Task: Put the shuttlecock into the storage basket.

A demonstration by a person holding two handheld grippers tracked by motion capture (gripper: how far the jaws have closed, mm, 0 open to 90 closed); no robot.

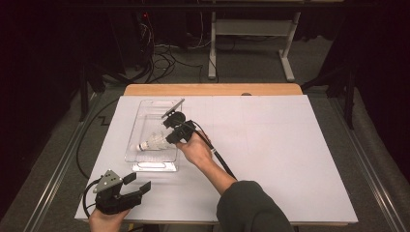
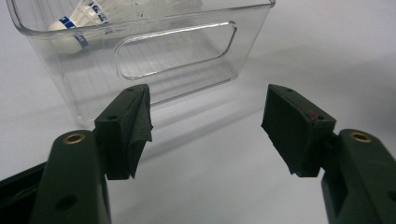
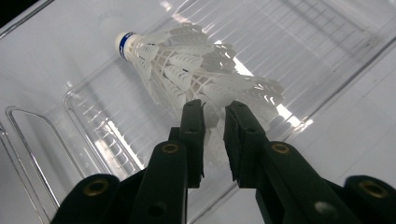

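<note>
A white plastic shuttlecock point(image 3: 187, 70) with a blue-banded cork lies on its side in a clear plastic bin point(image 3: 327, 42). My right gripper point(image 3: 214, 107) reaches into the bin point(image 1: 145, 108) from its right side. Its jaws stand a narrow gap apart, open, around the rim of the shuttlecock's skirt, and I see no pad pressing on it. In the high view the right gripper point(image 1: 168, 138) sits just right of the shuttlecock point(image 1: 153, 142). My left gripper point(image 1: 139, 181) rests near the table's front left corner, wide open and empty, facing the bin's near handle wall point(image 2: 177, 51). The left gripper point(image 2: 208, 112) view also catches the shuttlecock point(image 2: 77, 21).
A white sheet point(image 1: 290, 145) covers the table, with a wooden edge point(image 1: 212, 89) at the back. A black cable point(image 1: 220, 157) trails from the right gripper along the forearm. A desk frame point(image 1: 251, 29) and cables lie on the floor beyond.
</note>
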